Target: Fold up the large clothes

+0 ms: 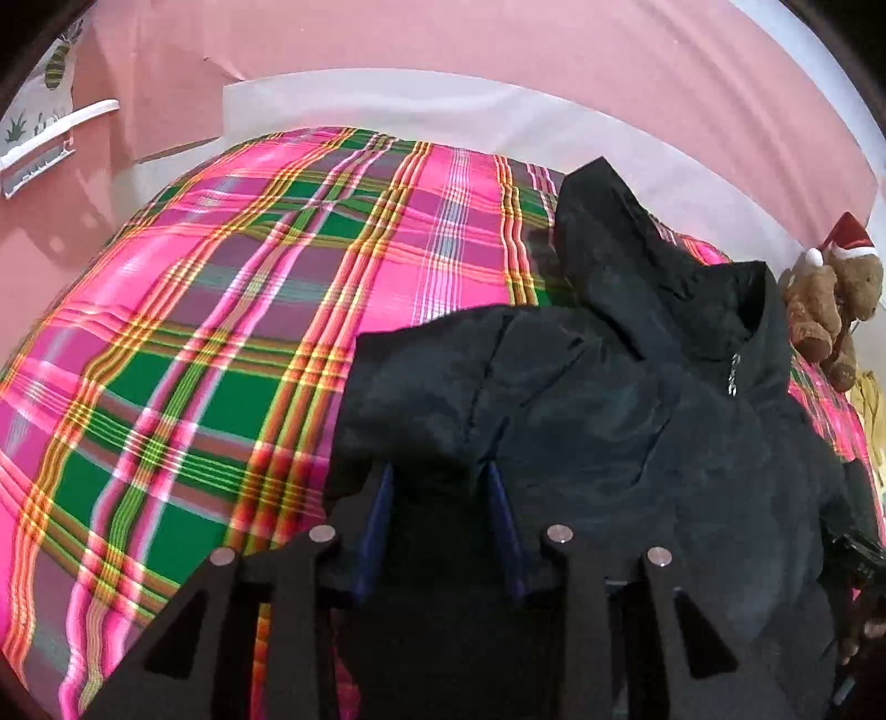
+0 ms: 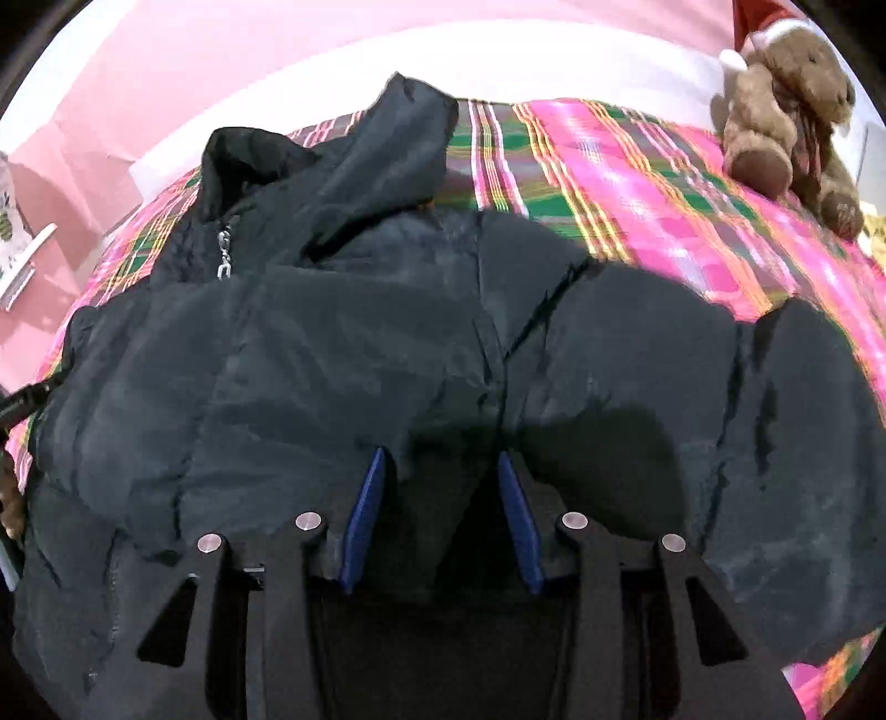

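Note:
A black padded jacket (image 1: 609, 415) (image 2: 332, 332) lies front up on a bed with a pink and green plaid cover (image 1: 194, 332) (image 2: 637, 183). Its hood (image 1: 609, 221) (image 2: 398, 144) points toward the far wall, and the zipper pull (image 1: 733, 376) (image 2: 223, 249) sits at the collar. My left gripper (image 1: 439, 468) is down at the jacket's left side, its blue pads (image 1: 382, 515) pressed on a puffy bulge of fabric. My right gripper (image 2: 441, 454) is shut on a fold of the jacket's right half, blue pads (image 2: 360, 520) either side of it.
A brown teddy bear with a red Santa hat (image 1: 830, 299) (image 2: 786, 111) sits at the bed's far right corner. A white band and a pink wall (image 1: 498, 50) run behind the bed. A white shelf (image 1: 55, 138) hangs on the left wall.

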A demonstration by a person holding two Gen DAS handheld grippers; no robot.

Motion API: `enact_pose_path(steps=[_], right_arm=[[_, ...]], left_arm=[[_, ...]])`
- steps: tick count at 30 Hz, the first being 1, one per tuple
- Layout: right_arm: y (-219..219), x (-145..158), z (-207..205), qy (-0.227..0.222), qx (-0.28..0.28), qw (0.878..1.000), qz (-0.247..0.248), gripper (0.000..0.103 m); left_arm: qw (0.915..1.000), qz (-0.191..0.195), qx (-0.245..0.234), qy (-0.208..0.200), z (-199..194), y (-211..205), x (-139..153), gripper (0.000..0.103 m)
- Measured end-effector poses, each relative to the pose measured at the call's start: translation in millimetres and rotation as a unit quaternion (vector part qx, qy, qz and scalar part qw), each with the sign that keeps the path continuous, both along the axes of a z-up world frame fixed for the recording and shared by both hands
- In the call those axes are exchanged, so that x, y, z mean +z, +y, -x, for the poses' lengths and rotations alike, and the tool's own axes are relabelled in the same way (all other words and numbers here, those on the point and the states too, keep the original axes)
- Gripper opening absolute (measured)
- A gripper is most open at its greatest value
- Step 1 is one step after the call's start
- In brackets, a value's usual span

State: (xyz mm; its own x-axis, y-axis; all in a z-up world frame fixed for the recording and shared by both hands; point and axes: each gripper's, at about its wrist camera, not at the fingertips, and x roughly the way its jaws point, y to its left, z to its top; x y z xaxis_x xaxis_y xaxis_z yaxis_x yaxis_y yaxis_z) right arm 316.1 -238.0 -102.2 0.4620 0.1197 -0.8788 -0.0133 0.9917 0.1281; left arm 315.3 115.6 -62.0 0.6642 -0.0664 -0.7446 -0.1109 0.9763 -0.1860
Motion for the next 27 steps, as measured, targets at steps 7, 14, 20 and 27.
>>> enact_pose_path(steps=[7, 14, 20, 27], right_arm=[[-1.8, 39.8, 30.5, -0.025, -0.007, 1.000, 0.004, 0.043], [-16.7, 98.9, 110.0, -0.079, -0.026, 0.996, -0.009, 0.048], [-31.4, 131.8, 181.0, -0.107, -0.046, 0.993, -0.024, 0.062], [-45.7, 142.0, 227.7, -0.107, -0.066, 0.992, -0.025, 0.066]], left_arm=[[0.9998, -0.016, 0.002, -0.011, 19.2, -5.5, 25.5, 0.036], [0.9977, -0.019, -0.040, -0.051, 102.2, -36.2, 73.1, 0.036], [0.9950, -0.005, -0.064, -0.076, 176.4, -64.4, 96.8, 0.036], [0.9932, 0.003, -0.087, -0.078, 219.8, -93.2, 98.4, 0.036]])
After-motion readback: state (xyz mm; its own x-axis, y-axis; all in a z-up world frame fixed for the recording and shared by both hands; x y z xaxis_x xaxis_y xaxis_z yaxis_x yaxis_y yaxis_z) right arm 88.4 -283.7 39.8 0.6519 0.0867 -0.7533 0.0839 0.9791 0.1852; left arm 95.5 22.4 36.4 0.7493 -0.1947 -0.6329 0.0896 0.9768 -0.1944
